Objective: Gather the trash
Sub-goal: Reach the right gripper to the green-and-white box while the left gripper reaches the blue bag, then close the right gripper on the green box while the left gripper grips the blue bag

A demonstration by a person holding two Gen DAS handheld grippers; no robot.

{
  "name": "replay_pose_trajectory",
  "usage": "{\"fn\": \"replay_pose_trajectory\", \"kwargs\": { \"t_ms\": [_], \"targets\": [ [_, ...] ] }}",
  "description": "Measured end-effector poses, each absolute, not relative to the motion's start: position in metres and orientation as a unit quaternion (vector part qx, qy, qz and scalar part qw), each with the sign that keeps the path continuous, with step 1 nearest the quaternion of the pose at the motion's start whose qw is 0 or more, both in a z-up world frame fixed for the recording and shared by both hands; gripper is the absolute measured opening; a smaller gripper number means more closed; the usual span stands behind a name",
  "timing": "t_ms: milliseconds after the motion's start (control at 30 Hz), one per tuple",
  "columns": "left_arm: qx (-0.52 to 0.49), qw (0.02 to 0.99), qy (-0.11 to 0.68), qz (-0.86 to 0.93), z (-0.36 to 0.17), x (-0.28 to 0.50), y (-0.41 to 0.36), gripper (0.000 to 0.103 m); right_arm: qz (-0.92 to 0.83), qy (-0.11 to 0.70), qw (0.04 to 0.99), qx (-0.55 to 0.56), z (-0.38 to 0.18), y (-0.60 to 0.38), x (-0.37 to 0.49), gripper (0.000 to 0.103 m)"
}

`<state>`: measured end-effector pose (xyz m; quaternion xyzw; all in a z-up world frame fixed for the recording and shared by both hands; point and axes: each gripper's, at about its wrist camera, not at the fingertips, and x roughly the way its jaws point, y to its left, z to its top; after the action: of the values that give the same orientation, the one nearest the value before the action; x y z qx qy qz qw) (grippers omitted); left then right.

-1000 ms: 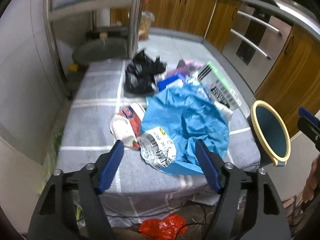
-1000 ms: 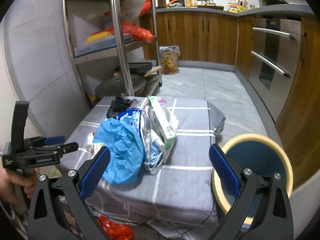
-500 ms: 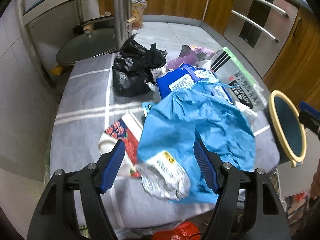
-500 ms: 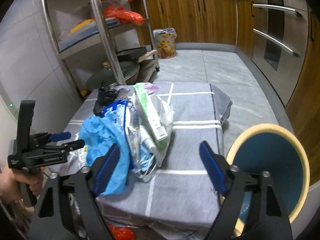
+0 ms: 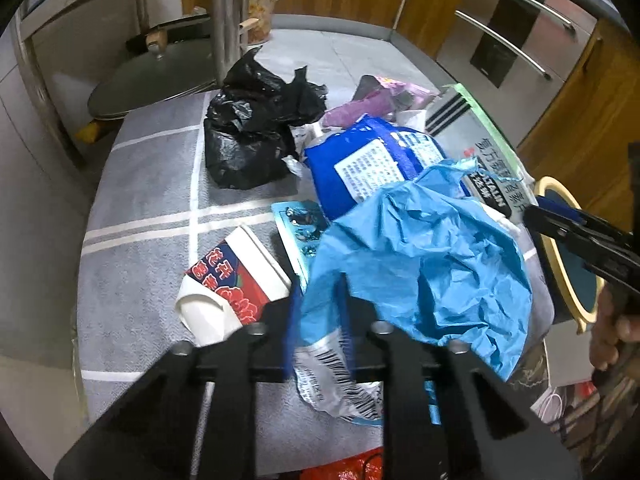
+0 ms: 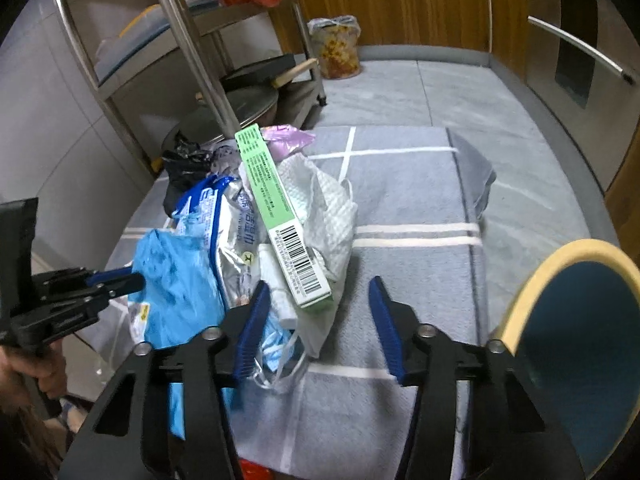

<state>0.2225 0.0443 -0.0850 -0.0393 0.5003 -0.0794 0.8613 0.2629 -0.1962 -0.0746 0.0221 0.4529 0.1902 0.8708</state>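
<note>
Blue crumpled plastic [image 5: 424, 256] is pinched low-centre by the left hand-held gripper [image 5: 318, 320], just closed; right hand-held gripper [image 6: 316, 320], narrowing, holds nothing; next, carrying to the bin [image 6: 520, 300].

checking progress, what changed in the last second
The left gripper came down onto the pile and its jaws have just been closing on the light blue plastic sheet. The right gripper moved in toward the green box, jaws closing, nothing gripped. The black bag and bin stayed put.
</note>
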Motion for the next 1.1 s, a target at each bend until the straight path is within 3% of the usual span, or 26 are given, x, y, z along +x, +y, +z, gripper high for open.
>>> {"fn": "replay_pose_trajectory", "kwargs": {
  "t_ms": [100,367,433,567,633,767,800,867,967,1100],
  "targets": [
    [-0.041,0.865,0.493,-0.085,-0.081,0.218,0.044,0.003,0.198,0.454,0.868,0.023,-0.077,-0.193,0.263,0.024],
    [-0.042,0.865,0.492,-0.082,-0.080,0.215,0.043,0.003,0.200,0.446,0.872,0.013,-0.071,-0.187,0.258,0.024],
    [-0.042,0.864,0.496,-0.080,-0.083,0.215,0.042,0.012,0.201,0.445,0.873,0.006,-0.071,-0.184,0.258,0.024],
    [-0.028,0.865,0.495,-0.075,-0.087,0.218,0.040,0.044,0.202,0.443,0.873,-0.002,-0.073,-0.179,0.262,0.026],
    [-0.025,0.865,0.496,-0.072,-0.089,0.219,0.040,0.053,0.202,0.442,0.874,-0.007,-0.075,-0.177,0.264,0.026],
    [-0.024,0.862,0.501,-0.076,-0.094,0.222,0.039,0.053,0.199,0.422,0.884,-0.014,-0.068,-0.174,0.260,0.023],
    [-0.024,0.861,0.502,-0.080,-0.096,0.223,0.038,0.052,0.200,0.414,0.888,-0.014,-0.065,-0.175,0.259,0.023],
    [-0.026,0.859,0.503,-0.087,-0.097,0.223,0.036,0.026,0.201,0.402,0.893,-0.014,-0.059,-0.175,0.256,0.022],
    [-0.029,0.861,0.500,-0.091,-0.094,0.222,0.036,0.009,0.208,0.383,0.900,-0.015,-0.050,-0.175,0.250,0.021],
    [-0.038,0.871,0.481,-0.093,-0.083,0.217,0.038,0.001,0.216,0.364,0.906,-0.008,-0.039,-0.175,0.244,0.021]
  ]
}}
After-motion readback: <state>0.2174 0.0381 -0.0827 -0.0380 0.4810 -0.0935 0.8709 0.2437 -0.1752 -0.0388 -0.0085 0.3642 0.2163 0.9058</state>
